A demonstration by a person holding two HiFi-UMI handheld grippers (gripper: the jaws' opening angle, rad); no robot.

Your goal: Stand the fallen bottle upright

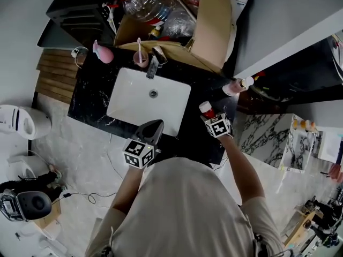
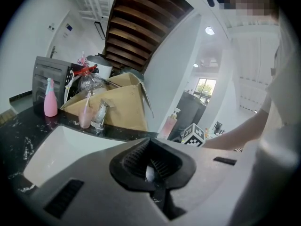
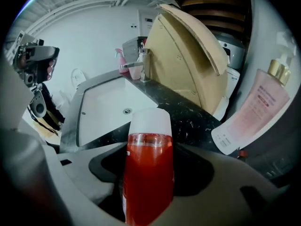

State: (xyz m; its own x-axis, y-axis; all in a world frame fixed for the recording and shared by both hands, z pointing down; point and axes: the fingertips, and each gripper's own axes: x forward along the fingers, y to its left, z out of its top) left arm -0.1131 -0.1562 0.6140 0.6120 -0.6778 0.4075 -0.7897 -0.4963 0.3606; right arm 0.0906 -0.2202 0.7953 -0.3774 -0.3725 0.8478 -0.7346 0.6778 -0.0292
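Note:
A red bottle (image 3: 146,178) with a white cap (image 3: 149,122) sits between the jaws of my right gripper (image 3: 148,173), which is shut on it. The cap points away from the gripper, toward the sink. In the head view the red bottle (image 1: 206,110) is over the black counter (image 1: 91,98), just right of the white sink (image 1: 126,98), held by my right gripper (image 1: 208,114). Whether its base touches the counter is hidden. My left gripper (image 1: 150,128) hovers at the sink's front rim. In its own view my left gripper (image 2: 151,166) is shut, with nothing between the ridged pads.
A pink pump bottle (image 1: 236,86) (image 3: 256,112) stands at the counter's right end. Behind the sink are a faucet (image 1: 154,63), a pink cup with a toothbrush (image 1: 140,58), a pink bottle (image 1: 103,52) and an open cardboard box (image 1: 211,20) holding plastic bottles.

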